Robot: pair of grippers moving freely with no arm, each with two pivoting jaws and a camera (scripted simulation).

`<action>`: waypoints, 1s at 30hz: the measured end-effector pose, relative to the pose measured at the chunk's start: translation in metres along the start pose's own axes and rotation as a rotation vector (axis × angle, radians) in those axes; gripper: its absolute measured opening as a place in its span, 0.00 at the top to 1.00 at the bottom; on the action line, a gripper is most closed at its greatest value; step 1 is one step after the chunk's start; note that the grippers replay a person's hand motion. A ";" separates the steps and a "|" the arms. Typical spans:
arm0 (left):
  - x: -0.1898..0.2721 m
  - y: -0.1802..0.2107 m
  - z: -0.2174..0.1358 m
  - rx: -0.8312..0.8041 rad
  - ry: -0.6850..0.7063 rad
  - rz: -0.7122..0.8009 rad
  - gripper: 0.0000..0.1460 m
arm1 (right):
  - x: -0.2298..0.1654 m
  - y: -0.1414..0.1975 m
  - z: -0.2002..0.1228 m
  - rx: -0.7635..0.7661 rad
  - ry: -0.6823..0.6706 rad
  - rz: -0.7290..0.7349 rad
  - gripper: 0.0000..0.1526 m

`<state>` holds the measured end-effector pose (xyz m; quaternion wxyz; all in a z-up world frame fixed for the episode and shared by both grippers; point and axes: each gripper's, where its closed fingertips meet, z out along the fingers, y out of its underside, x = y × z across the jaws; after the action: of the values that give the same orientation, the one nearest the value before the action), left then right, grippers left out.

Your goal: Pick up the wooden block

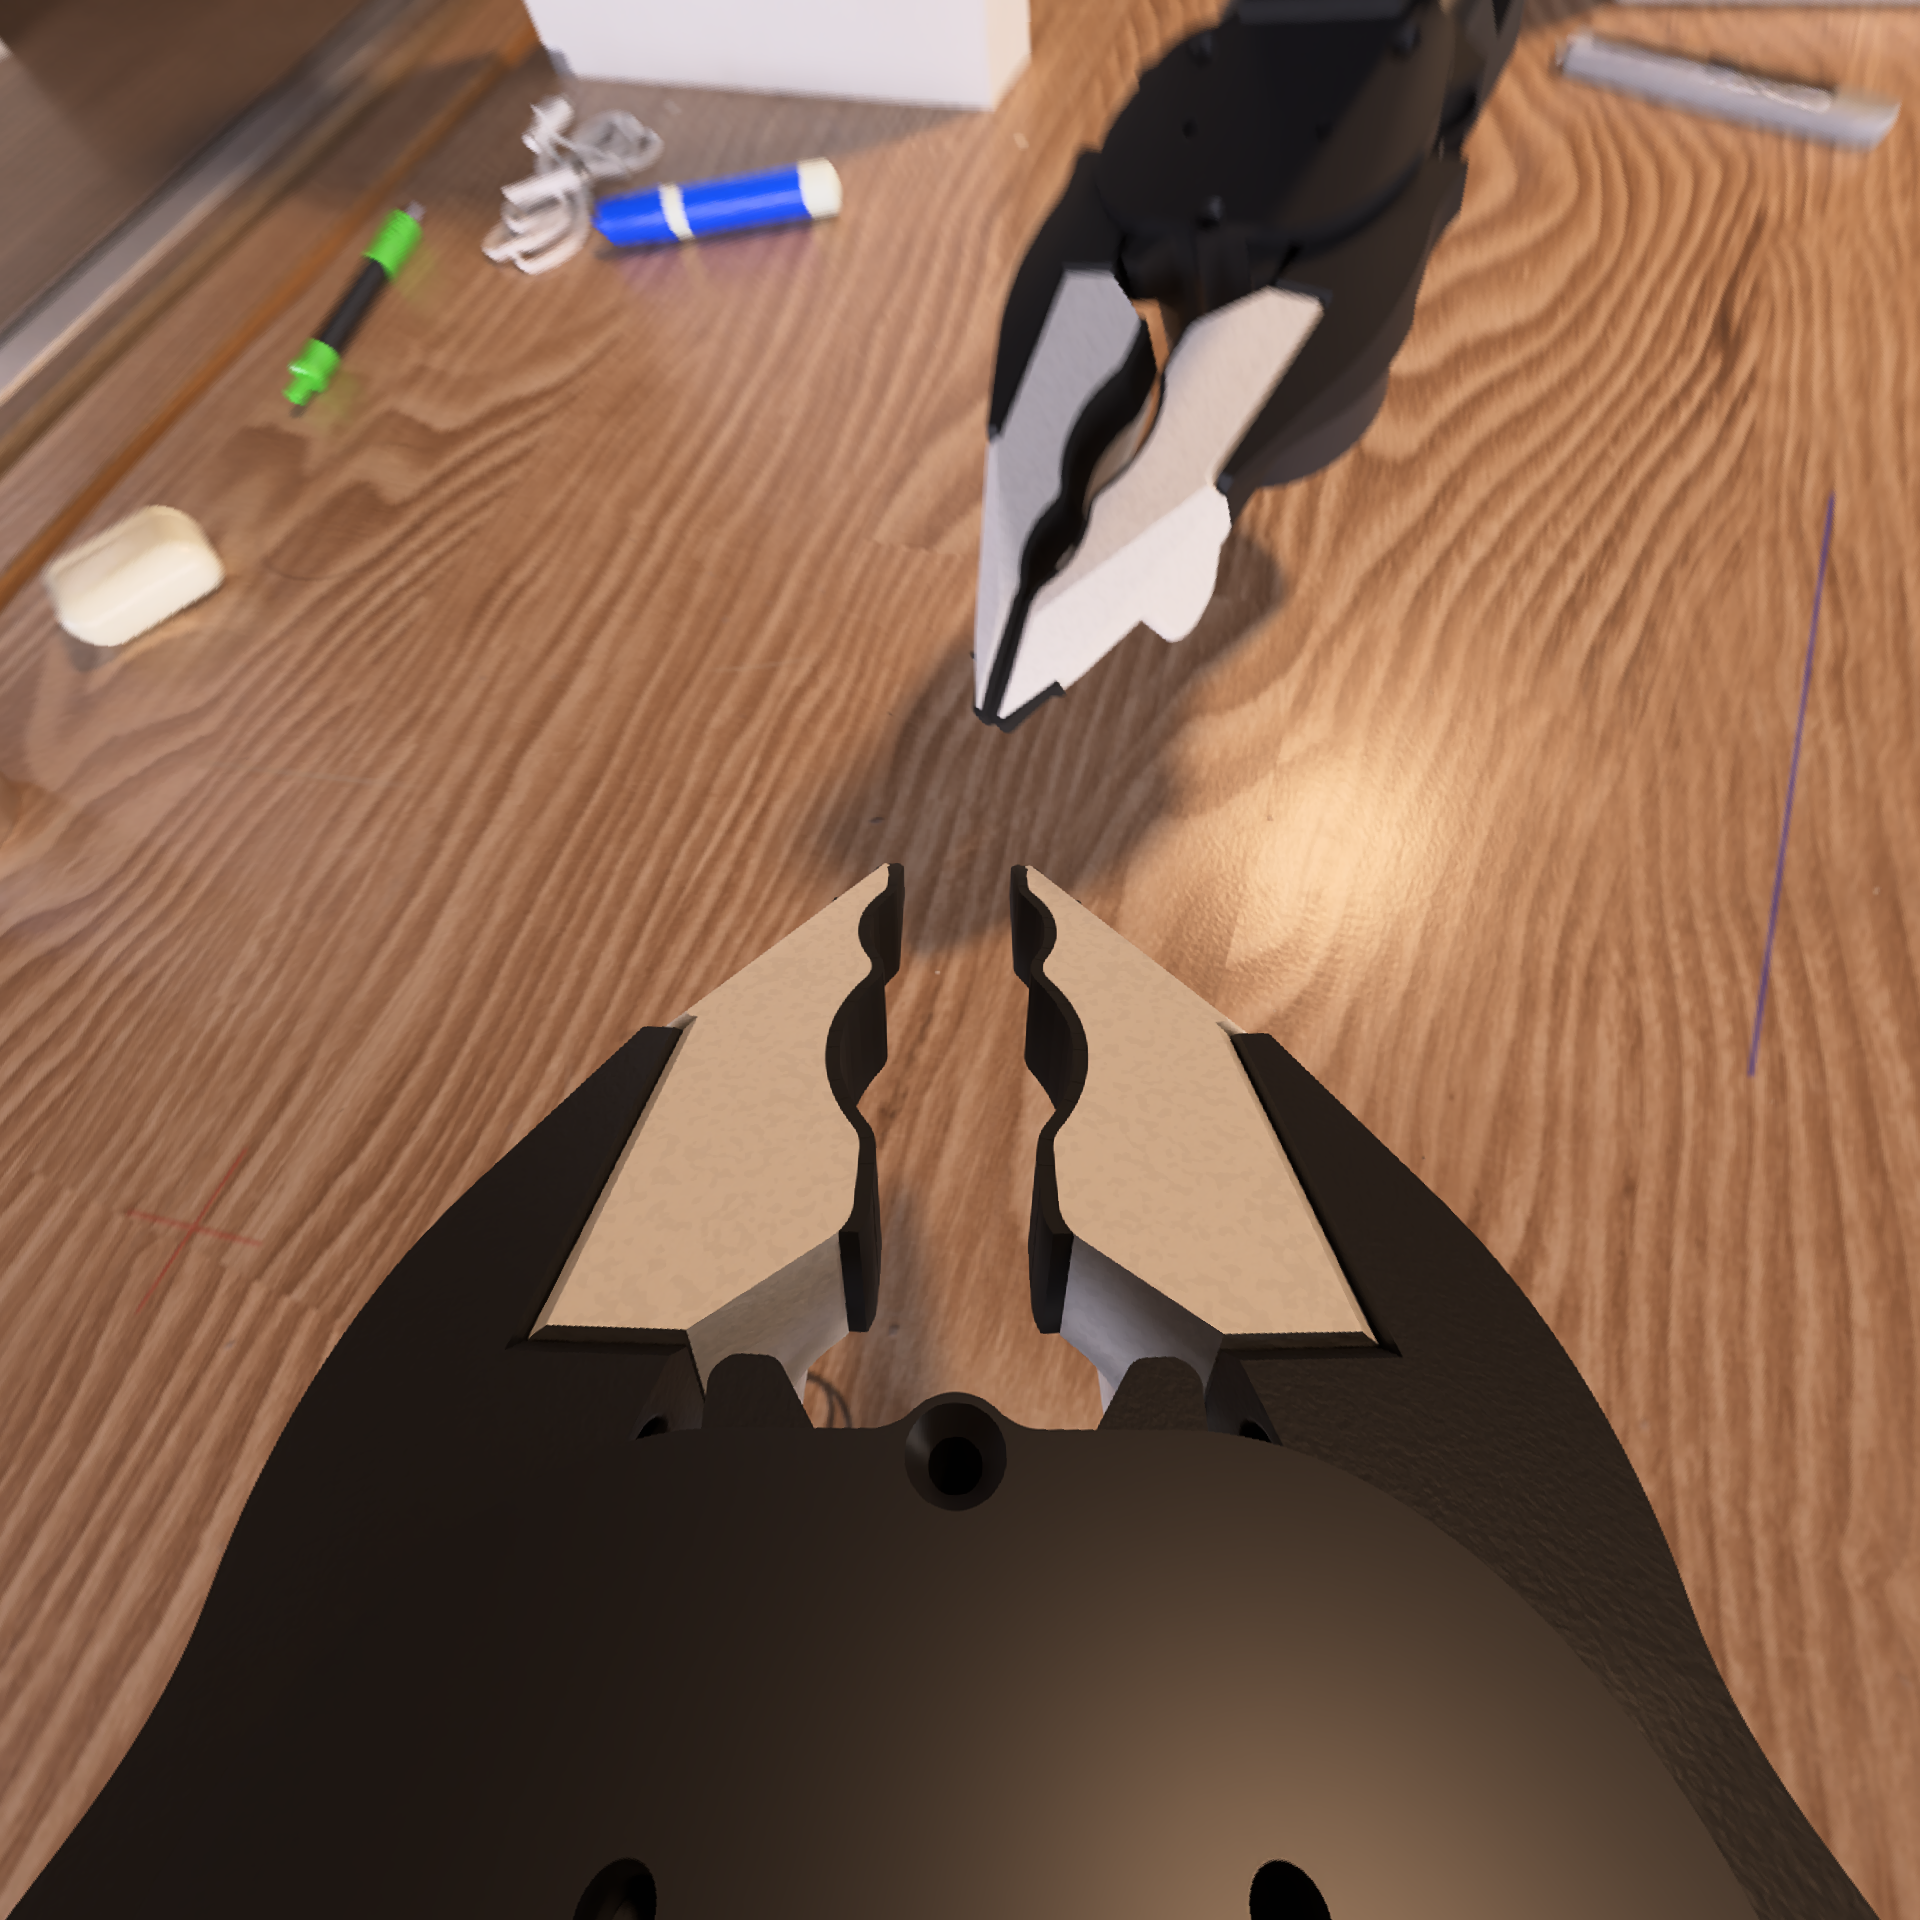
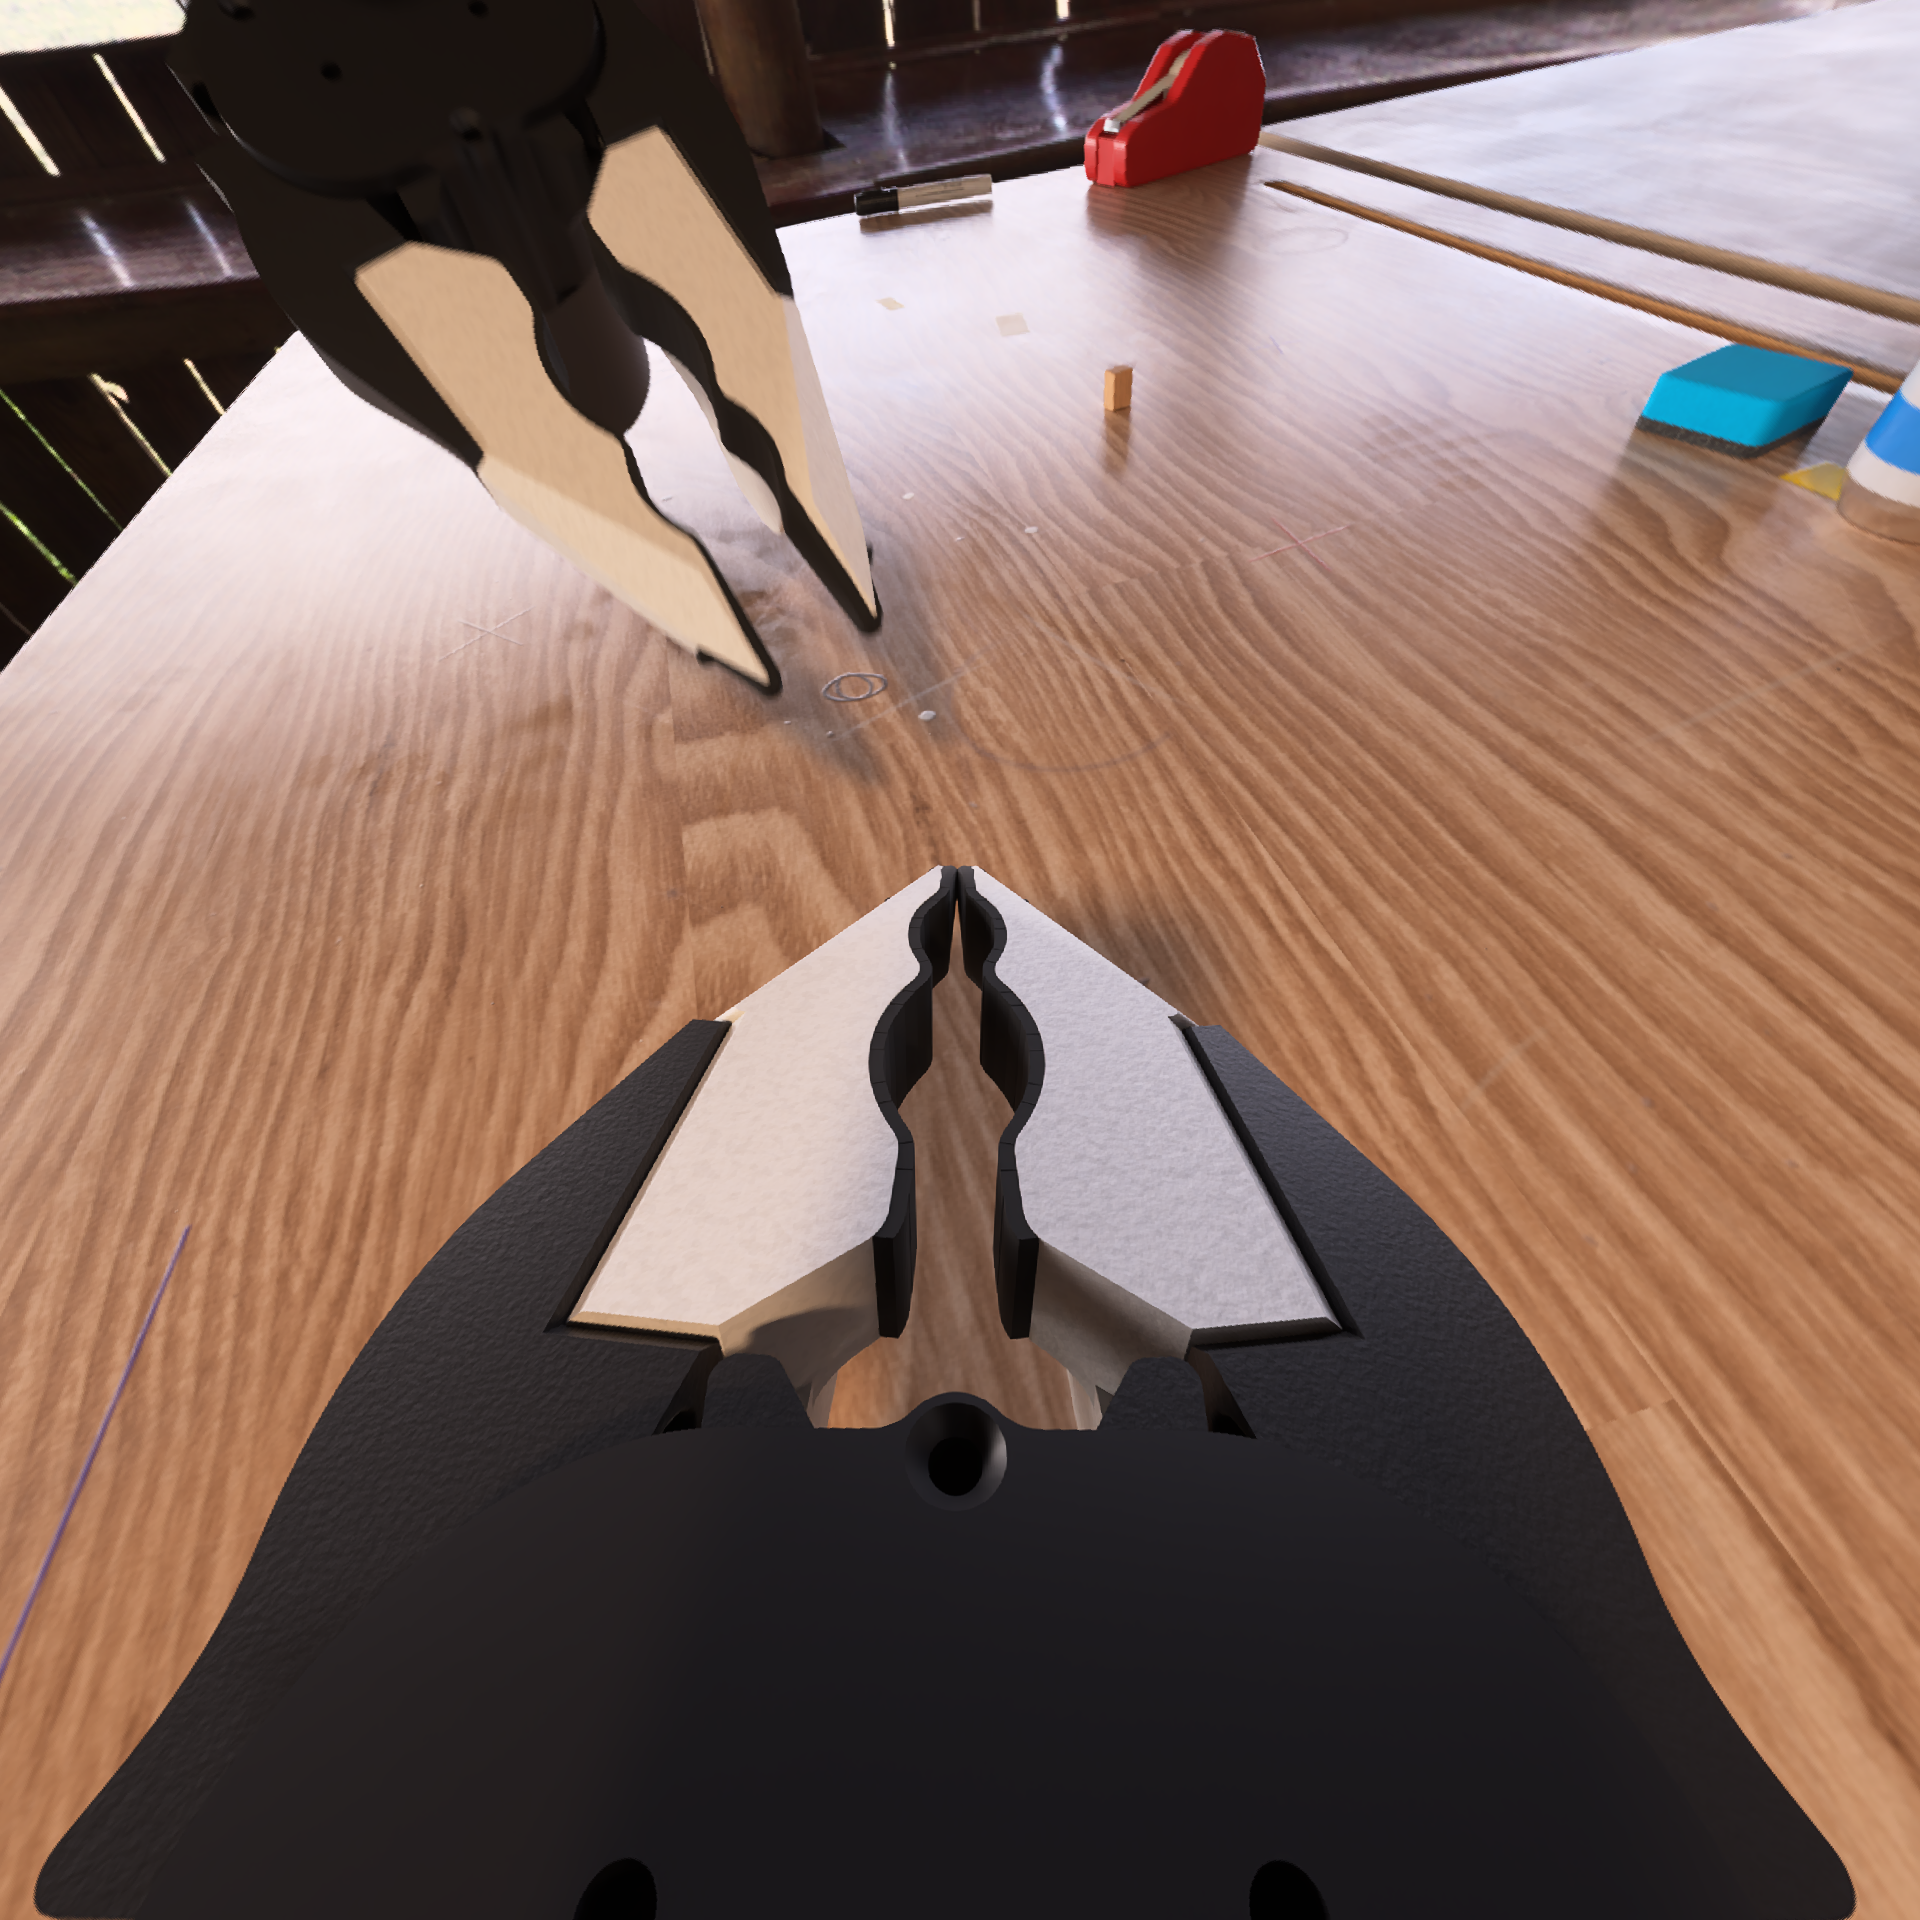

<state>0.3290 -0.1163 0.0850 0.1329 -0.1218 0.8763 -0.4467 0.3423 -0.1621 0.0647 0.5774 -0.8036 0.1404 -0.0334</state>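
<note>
The wooden block (image 2: pixel 1118 388) is a small tan block standing upright on the wooden table (image 2: pixel 1351 831), far ahead of my right gripper and apart from both grippers. It does not show in the left wrist view. My left gripper (image 1: pixel 956 878) is open and empty, low over the table; it also shows in the right wrist view (image 2: pixel 826 649) at the upper left, tips near the table. My right gripper (image 2: pixel 956 873) is shut and empty; it also shows in the left wrist view (image 1: pixel 997 712), pointing down at the table.
In the right wrist view a red tape dispenser (image 2: pixel 1174 109) and a marker (image 2: pixel 923 195) lie at the far edge, a blue eraser (image 2: pixel 1745 400) and a bottle (image 2: pixel 1886 457) at right. In the left wrist view: a blue marker (image 1: pixel 717 203), green pen (image 1: pixel 353 301), white cord (image 1: pixel 566 182), cream case (image 1: pixel 135 577), white box (image 1: pixel 769 47).
</note>
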 end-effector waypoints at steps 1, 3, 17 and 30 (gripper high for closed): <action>0.004 0.002 0.005 -0.028 0.014 0.020 0.85 | -0.001 -0.001 0.000 0.005 -0.002 -0.007 1.00; 0.008 0.005 0.013 -0.065 0.022 0.051 0.83 | -0.002 -0.002 -0.001 0.012 -0.004 -0.019 1.00; -0.115 0.069 -0.067 -0.012 -0.528 -0.453 0.82 | 0.001 -0.003 -0.003 0.013 0.010 -0.021 1.00; -0.239 0.187 -0.122 -0.182 -1.110 -0.910 0.72 | -0.005 -0.010 -0.005 0.018 0.009 -0.014 1.00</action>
<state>0.4933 0.1619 0.0311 0.3486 -0.6940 0.5759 -0.2552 0.3381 -0.1620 0.0759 0.5839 -0.7991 0.1370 -0.0422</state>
